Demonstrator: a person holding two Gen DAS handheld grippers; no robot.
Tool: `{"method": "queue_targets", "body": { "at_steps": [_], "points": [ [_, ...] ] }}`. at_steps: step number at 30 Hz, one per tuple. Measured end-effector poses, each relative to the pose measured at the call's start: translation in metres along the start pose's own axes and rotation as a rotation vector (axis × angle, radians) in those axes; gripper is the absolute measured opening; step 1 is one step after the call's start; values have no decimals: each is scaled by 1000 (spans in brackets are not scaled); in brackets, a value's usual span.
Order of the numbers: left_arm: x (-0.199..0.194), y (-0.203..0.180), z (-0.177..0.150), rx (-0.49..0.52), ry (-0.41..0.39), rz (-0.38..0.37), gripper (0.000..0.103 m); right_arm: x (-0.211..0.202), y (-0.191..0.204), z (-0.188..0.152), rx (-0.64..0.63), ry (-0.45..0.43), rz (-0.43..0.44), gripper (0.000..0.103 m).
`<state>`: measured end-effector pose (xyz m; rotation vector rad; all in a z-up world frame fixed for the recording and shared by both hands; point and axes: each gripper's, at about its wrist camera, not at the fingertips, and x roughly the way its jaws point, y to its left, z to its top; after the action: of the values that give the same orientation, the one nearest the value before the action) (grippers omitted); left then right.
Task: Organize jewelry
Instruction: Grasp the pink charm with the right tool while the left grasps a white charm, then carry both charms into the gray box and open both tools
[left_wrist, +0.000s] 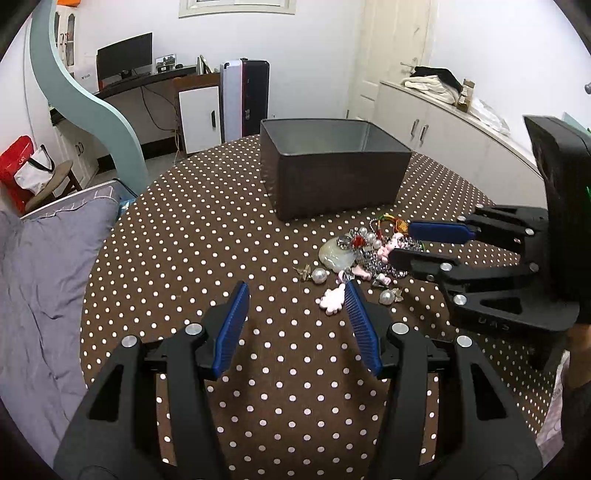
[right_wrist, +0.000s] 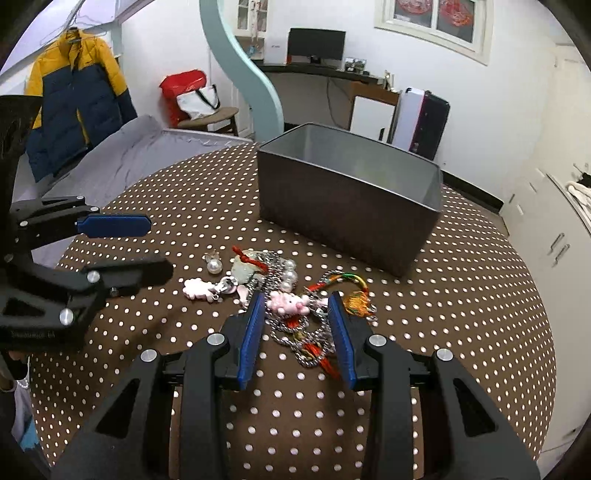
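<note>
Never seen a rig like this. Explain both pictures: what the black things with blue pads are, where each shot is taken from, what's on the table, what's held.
They are two hand-held grippers, each with a camera looking along its jaws. One picture is from the left gripper, the other from the right gripper; each also shows the other at its edge. On the dotted tablecloth stand a grey box and a jewelry pile: pearls, chains, pink charms, a coloured cord. Both jaws stand open. The right ones straddle a chain without gripping. Nothing is held.

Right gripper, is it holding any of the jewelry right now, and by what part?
Nothing held: the right gripper stands open around the silver chain and pink pig charm.
</note>
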<state>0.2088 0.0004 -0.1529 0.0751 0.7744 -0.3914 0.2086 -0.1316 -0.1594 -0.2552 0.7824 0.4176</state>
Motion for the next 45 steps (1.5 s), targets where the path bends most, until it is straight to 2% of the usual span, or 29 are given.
{"method": "queue_targets", "body": {
  "at_steps": [2,6,10,20,23,25,26,28,30,33,40,45],
  "points": [
    [2,-1,-1,5,7,-6,54,7,2,1,-11,27,5,33],
    [5,-2,0,24,18,-19,54,12,3,2,-17,31,8,22],
    [10,-4,1,28,37,-49,54,9,1,0,-15,26,6,22],
    [25,-19,5,78,77,-73,53,-43,-27,-7,84,-77,3,22],
    [33,-24,5,100,117,-69,33,-52,-32,-11,107,-88,10,22],
    [34,-28,5,118,116,-55,26,-54,-32,-13,114,-90,7,22],
    [34,-30,6,135,116,-52,17,-55,-32,-13,115,-92,6,22],
    [35,-31,7,133,117,-58,17,-58,-33,-14,122,-97,8,22],
    [33,-28,7,112,112,-64,16,-60,-34,-12,126,-106,9,22],
    [20,-17,9,57,93,-142,16,-67,-36,-9,134,-123,20,22],
    [-20,-2,40,2,-19,-270,16,-79,-50,9,155,-163,42,22],
    [-24,-6,83,19,-80,-251,16,-71,-63,35,178,-174,46,22]
  ]
}}
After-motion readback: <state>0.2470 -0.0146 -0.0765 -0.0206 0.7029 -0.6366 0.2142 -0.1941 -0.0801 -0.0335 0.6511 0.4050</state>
